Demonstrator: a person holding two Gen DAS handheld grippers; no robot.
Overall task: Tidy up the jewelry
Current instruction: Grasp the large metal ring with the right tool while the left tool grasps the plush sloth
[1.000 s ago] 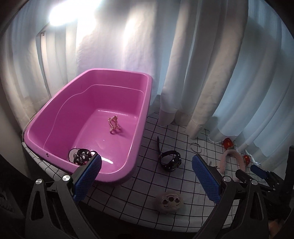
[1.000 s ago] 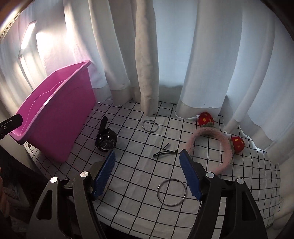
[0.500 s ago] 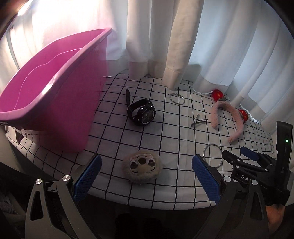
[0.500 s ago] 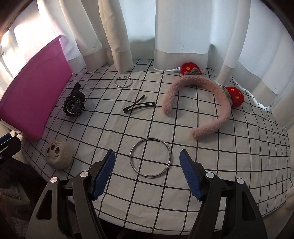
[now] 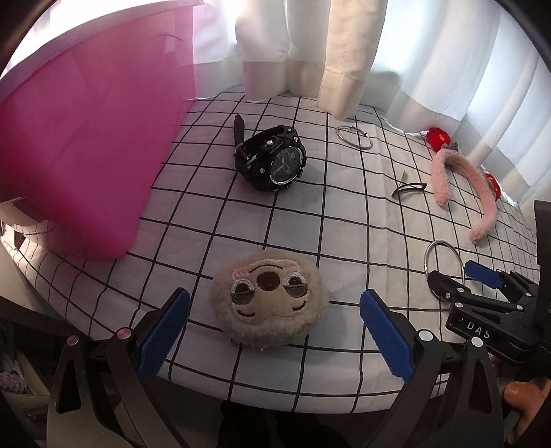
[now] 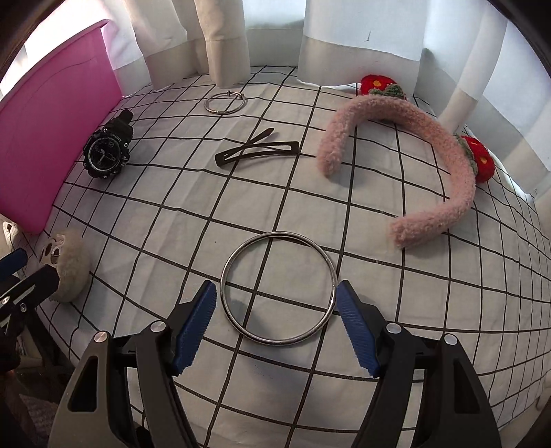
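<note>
My left gripper [image 5: 273, 331] is open, its blue pads on either side of a beige plush sloth-face clip [image 5: 270, 298] at the table's front edge. My right gripper [image 6: 277, 318] is open and straddles the near half of a large silver bangle [image 6: 278, 287]; it also shows in the left wrist view [image 5: 478, 275]. A black watch [image 5: 272, 158] lies beside the pink tub [image 5: 86, 138]. A small silver ring [image 6: 224, 102], dark hair clips [image 6: 256, 151] and a pink fuzzy headband [image 6: 406, 151] with red strawberries lie further back.
White curtains [image 6: 272, 31] hang along the back of the checked tablecloth [image 6: 172, 224]. The tub stands at the left [image 6: 51, 131]. The table's front edge runs just under both grippers.
Both grippers have dropped lower and moved forward. The left one left the tub and now frames the plush clip. The right one closed in on the large bangle.
</note>
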